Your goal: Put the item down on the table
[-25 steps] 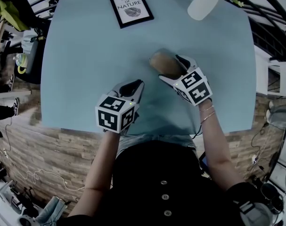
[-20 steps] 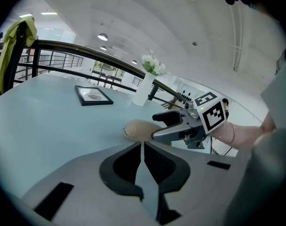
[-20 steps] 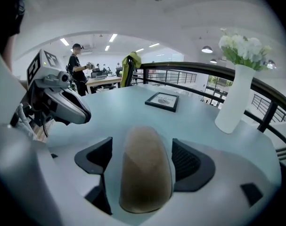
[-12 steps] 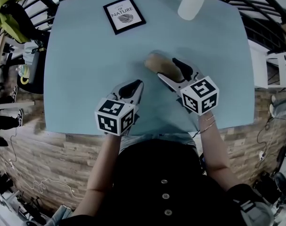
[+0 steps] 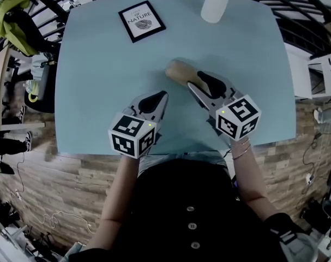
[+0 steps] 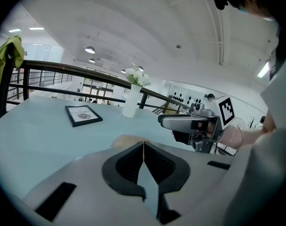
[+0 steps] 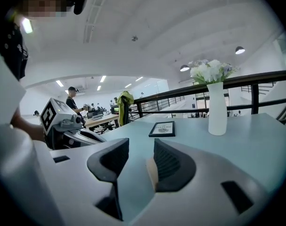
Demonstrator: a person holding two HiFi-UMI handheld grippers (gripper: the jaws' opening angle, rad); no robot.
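The pale blue table (image 5: 100, 91) carries everything in the head view, and the task looks all but done: the item is already lying on it, and no pad presses on it.

The right gripper (image 5: 201, 81) hovers at about 4 o'clock from the item, its tips just beside the item's near end. Its jaws stand partly apart and have just been closing. In the right gripper view (image 7: 135, 161) the pads clasp nothing; only a tan sliver of the item shows low in the gap.

The left gripper (image 5: 154, 100) sits at about 7 o'clock from the item, apart from it. Its jaws are pressed together with nothing between them, as the left gripper view (image 6: 143, 149) shows.

The item (image 5: 178, 70), a tan rounded lump, rests flat near the table's middle.

What is left, as I judge it, is only to draw both grippers back toward 6 o'clock.
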